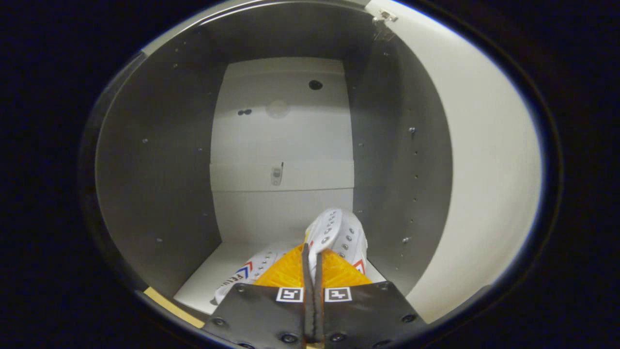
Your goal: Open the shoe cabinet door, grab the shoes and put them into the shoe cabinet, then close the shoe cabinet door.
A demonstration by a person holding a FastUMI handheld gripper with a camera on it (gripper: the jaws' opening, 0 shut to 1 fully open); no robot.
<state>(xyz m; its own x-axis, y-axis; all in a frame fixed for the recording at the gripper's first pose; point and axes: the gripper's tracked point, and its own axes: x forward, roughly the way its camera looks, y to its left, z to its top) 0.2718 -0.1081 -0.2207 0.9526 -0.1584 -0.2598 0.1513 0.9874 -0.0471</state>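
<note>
We saw gripper (312,257) jaws pinching one white shoe (334,232); second shoe (247,276) at 10 o'clock, inside cabinet (160,169).

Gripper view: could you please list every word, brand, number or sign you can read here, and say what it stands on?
"FEIU", the rest hidden behind the gripper: on the side of the lying shoe, next to a red and blue chevron.
No letters: square black-and-white markers on the gripper, which is shut on the upright shoe.
Cabinet walls: no text.
</note>
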